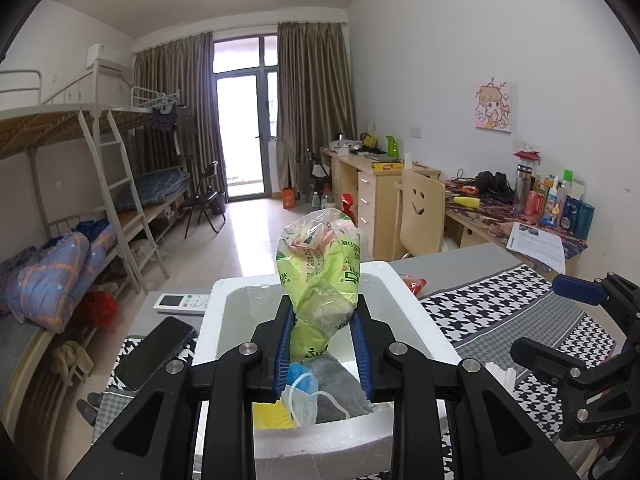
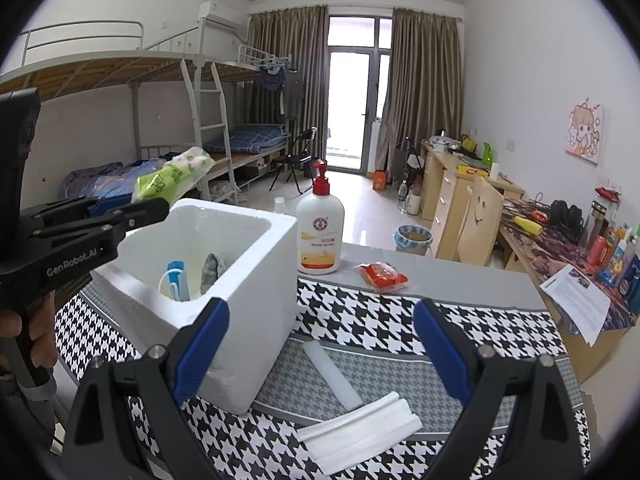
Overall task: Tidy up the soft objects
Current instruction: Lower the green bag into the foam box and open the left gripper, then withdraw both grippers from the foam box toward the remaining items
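A table with a black-and-white checked cloth fills the front of the room. On the cloth stands a white foam box, open at the top. Inside the box lie a blue face mask, a grey cloth and something yellow.

The left gripper is over the box and squeezes a green plastic pack between its blue pads. The pack sticks up above the box.

The right gripper is near the box with its jaws wide apart and nothing in them. Below it on the cloth lies a folded white tissue. Behind the box stands a white pump bottle with a red top, and beside it lies a small red packet.
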Action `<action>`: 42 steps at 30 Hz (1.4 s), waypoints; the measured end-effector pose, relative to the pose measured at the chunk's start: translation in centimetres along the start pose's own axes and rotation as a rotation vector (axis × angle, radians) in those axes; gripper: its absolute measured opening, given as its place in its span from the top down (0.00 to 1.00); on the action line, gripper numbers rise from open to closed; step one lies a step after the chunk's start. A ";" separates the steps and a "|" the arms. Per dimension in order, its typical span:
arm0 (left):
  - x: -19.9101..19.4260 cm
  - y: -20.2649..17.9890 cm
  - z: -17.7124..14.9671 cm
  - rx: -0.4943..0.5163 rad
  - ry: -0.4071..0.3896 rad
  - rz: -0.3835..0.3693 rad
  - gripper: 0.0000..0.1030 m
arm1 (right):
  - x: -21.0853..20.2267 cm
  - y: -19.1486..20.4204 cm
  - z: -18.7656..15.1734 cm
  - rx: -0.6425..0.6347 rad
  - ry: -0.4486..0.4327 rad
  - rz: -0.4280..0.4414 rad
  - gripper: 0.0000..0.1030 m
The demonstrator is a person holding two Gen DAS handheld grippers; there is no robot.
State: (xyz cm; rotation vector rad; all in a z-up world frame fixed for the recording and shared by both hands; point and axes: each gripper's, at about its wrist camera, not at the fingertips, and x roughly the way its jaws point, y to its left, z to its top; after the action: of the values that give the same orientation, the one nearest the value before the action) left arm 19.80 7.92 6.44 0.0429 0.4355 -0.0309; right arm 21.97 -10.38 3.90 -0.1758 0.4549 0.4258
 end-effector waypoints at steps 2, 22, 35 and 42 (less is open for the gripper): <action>0.2 0.2 0.1 -0.003 0.002 0.012 0.58 | 0.0 -0.1 0.0 0.002 -0.002 0.002 0.07; -3.0 0.2 0.0 -0.015 -0.076 0.086 0.01 | -1.3 0.6 0.4 -0.002 -0.020 0.009 0.07; -8.5 0.0 -1.1 -0.019 -0.128 0.116 0.01 | -6.3 2.4 -0.2 -0.028 -0.080 0.014 0.07; -11.2 -1.0 -2.0 -0.011 -0.152 0.121 0.01 | -9.1 2.8 -1.0 -0.030 -0.111 0.010 0.07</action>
State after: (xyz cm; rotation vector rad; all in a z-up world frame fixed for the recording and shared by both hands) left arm 8.76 7.28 9.39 0.0555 0.2809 0.0866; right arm 12.95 -11.39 7.06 -0.1785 0.3405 0.4497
